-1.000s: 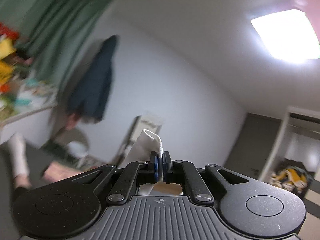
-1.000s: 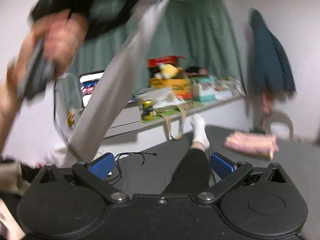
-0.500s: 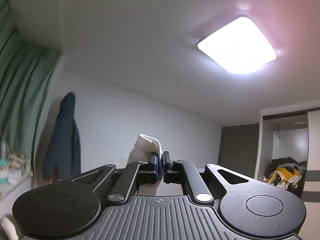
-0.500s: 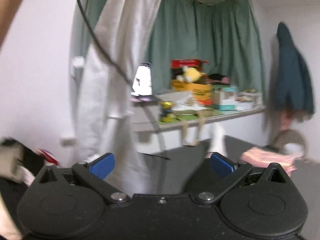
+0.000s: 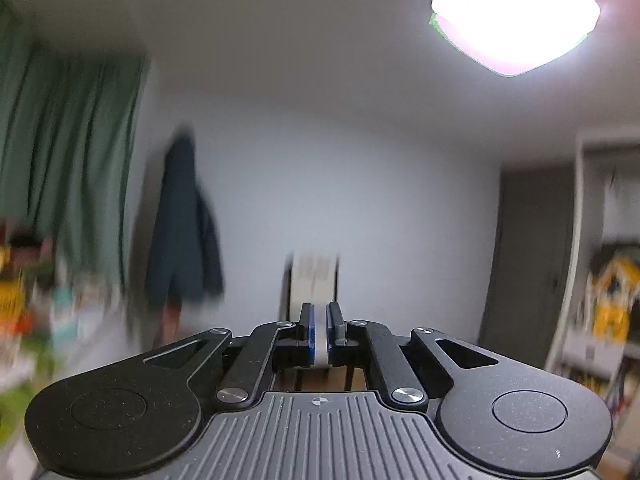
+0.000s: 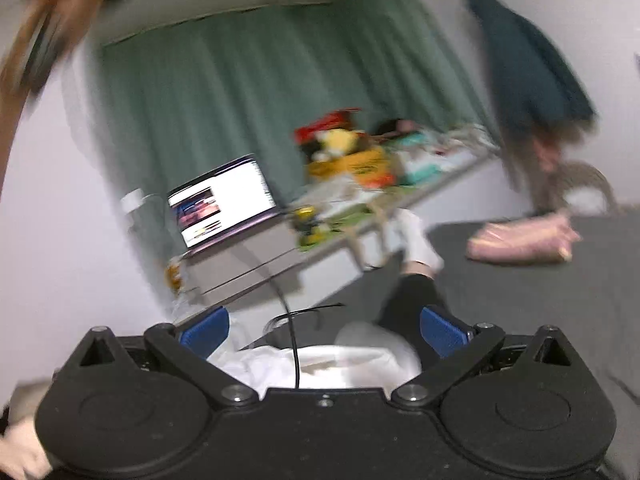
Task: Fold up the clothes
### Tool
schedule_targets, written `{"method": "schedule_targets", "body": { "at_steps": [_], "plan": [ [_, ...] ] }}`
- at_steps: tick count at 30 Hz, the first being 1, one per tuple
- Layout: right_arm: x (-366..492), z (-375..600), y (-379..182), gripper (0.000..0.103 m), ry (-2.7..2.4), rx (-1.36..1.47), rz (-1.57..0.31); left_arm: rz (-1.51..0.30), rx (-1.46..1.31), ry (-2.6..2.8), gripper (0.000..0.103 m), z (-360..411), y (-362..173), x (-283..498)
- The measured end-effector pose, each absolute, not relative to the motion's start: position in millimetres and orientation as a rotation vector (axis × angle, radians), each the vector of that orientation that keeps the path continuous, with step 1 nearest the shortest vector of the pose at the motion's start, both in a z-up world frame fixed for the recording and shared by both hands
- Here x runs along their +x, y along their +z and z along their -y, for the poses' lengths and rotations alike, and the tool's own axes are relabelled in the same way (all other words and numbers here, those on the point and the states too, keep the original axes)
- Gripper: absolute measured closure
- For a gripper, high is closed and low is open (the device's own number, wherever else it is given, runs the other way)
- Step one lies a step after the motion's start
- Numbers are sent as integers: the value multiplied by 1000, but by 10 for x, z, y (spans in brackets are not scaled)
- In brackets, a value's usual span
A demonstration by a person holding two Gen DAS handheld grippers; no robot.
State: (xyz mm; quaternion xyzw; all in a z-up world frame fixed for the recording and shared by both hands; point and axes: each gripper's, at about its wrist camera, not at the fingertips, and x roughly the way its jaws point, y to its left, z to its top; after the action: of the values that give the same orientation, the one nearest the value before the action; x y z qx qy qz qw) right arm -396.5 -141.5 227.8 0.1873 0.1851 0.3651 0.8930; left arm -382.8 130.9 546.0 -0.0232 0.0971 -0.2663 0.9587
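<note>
Gripping, left: the left gripper (image 5: pixel 319 314) points up at the wall and ceiling. Its fingers (image 5: pixel 308 332) stand a narrow slit apart, and something pale shows in the slit. I cannot tell whether that is cloth held there or the blurred white thing on the wall behind.
Right gripper: the right gripper (image 6: pixel 324 326) has its blue fingers (image 6: pixel 204 326) spread wide, with nothing between the pads.
White cloth: the white cloth (image 6: pixel 320 364) is bunched low in the right view, just beyond the gripper body and between the spread fingers, touching neither pad. It rests on the dark sheet (image 6: pixel 540 312).
Cable: a black cable (image 6: pixel 295 344) runs down across the cloth.
Pink cloth: a folded pink cloth (image 6: pixel 520 240) lies further off to the right on the same sheet, well apart from the white one.
Leg: a leg (image 6: pixel 412 292) in black with a white sock (image 6: pixel 418 244) stretches away from the gripper, between the two cloths.
Worktop: a long worktop (image 6: pixel 256 256) by the green curtain (image 6: pixel 224 92) carries an open laptop (image 6: pixel 224 200) and a heap of coloured boxes (image 6: pixel 352 164).
Coat: a dark coat (image 6: pixel 524 60) hangs on the wall and shows in both views.
Light: a square ceiling light (image 5: pixel 516 16) glares at the upper right of the left view.
Sharpness: both views are smeared.
</note>
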Motion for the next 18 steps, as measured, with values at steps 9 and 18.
{"method": "schedule_targets", "body": {
  "at_steps": [9, 18],
  "plan": [
    [-3505, 1198, 2047, 0, 723, 214, -524, -798, -165, -245, 97, -2335, 3015, -4029],
    [-3421, 416, 1987, 11, 834, 80, -671, -518, -194, -19, 97, -3269, 3474, -5322]
  ]
}}
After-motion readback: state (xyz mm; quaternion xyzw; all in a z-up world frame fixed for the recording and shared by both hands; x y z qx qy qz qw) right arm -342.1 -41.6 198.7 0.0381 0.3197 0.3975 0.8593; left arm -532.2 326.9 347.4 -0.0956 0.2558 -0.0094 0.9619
